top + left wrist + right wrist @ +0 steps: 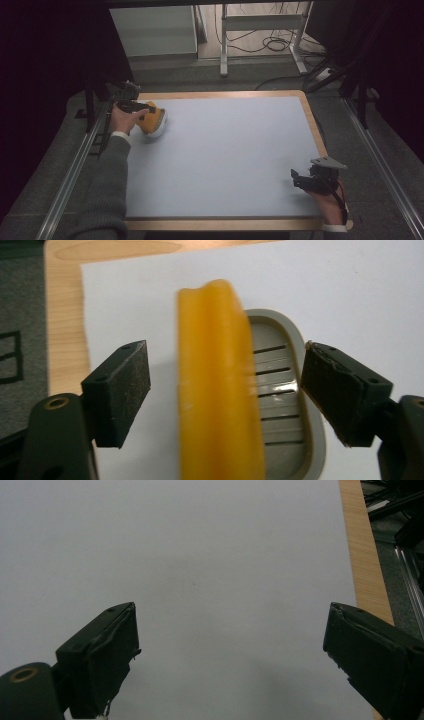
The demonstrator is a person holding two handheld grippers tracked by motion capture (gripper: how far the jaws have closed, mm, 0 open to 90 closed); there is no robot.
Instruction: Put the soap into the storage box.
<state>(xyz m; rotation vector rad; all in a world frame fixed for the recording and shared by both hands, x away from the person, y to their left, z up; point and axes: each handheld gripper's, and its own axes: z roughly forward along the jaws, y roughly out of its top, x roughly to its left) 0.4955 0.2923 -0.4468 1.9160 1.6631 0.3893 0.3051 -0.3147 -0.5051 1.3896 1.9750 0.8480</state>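
- The task's thing is a translucent orange bar of soap [220, 385], long and rounded with a shallow groove along its top. It stands on edge, leaning over a grey oval plastic soap dish with slotted drain ribs [280, 390].
- In the high view the bar [152, 118] and the dish [159, 131] sit at about ten o'clock on the pale blue mat that covers the wooden table [310, 112], near its far left corner.
- Handling, as a judgement: the bar looks stiff and fairly light, with a waxy sheen, so it is likely slippery and could squirt out under a hard pinch. It may dent or chip at the edges rather than break. The dish looks light enough to skid if nudged.
- Best hold, as I judge it: across the two broad flat faces near mid-length, pads square to them, with moderate pressure. Avoid the rounded ends and the grooved top, where the pads would slide.
- The left gripper [225, 390] is released, its jaws spread wide. The bar stands between them without touching: the pad at nine o'clock is well apart from it, and the pad at three o'clock is separated from it by the dish's exposed ribs.
- The bar looks blurred in the left gripper view, so whether it is settled or tipping I cannot tell.
- The right gripper [230, 655] is also released, with nothing between its pads. It hovers over bare mat at about four o'clock on the table [300, 180], well apart from the soap.
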